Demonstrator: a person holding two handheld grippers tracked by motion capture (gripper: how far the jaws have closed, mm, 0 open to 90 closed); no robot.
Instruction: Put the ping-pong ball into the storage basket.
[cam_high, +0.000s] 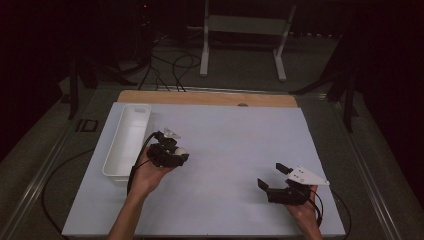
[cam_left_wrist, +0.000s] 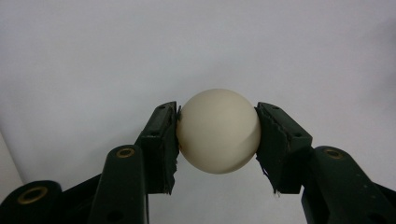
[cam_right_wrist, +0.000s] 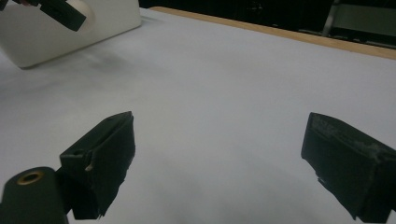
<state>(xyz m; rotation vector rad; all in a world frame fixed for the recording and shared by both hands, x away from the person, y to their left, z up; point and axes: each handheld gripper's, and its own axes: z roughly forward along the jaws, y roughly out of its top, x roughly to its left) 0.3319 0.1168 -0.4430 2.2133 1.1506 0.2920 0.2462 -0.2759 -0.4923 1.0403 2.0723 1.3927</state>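
A cream-white ball (cam_left_wrist: 218, 131) sits squeezed between the two black pads (cam_left_wrist: 161, 140) of my left gripper (cam_left_wrist: 217, 140), which is shut on it. In the high view that left gripper (cam_high: 175, 154) hovers over the white sheet just right of the white bin (cam_high: 125, 140), and the ball (cam_high: 181, 151) peeks out at its tip. My right gripper (cam_high: 272, 175) rests low at the front right of the table, jaws wide apart with nothing between them. In the right gripper view its pads (cam_right_wrist: 105, 158) frame bare sheet, my right gripper (cam_right_wrist: 224, 168) being open.
The long white bin (cam_right_wrist: 56, 32) stands along the left side of the white sheet (cam_high: 230, 150). A wooden table edge (cam_high: 210, 97) runs along the back. Cables and a white stand (cam_high: 245, 30) lie on the dark floor beyond.
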